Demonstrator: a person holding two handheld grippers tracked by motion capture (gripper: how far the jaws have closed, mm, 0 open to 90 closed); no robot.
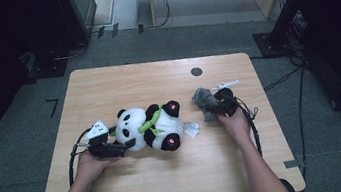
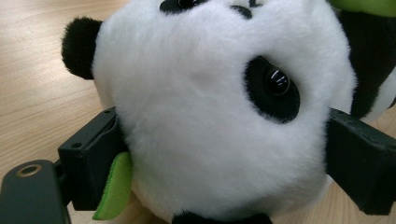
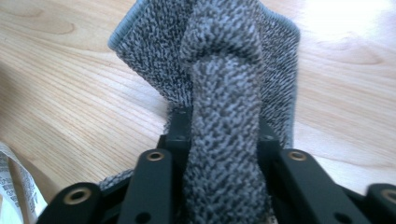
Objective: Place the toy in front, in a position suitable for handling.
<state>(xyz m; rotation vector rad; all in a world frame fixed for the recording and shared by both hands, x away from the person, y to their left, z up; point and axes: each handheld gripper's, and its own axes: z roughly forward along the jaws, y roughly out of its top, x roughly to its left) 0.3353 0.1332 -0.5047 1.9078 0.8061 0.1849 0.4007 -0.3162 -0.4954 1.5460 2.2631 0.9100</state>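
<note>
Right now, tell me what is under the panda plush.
The panda plush lies on the wooden table, its head between the left gripper jaws. A white tag pokes out beside it. Anything beneath its body is hidden.

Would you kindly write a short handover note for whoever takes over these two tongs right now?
Left tongs: jaws set on either side of the panda plush's head, pressing its fur; in the high view the panda plush lies mid-table.
Right tongs: shut on a fold of the grey cloth, which rests on the wooden table right of the panda.
Done: both things are gripped.
Left: apparently bringing cloth and panda together; they lie apart, and neither looks lifted yet.
</note>
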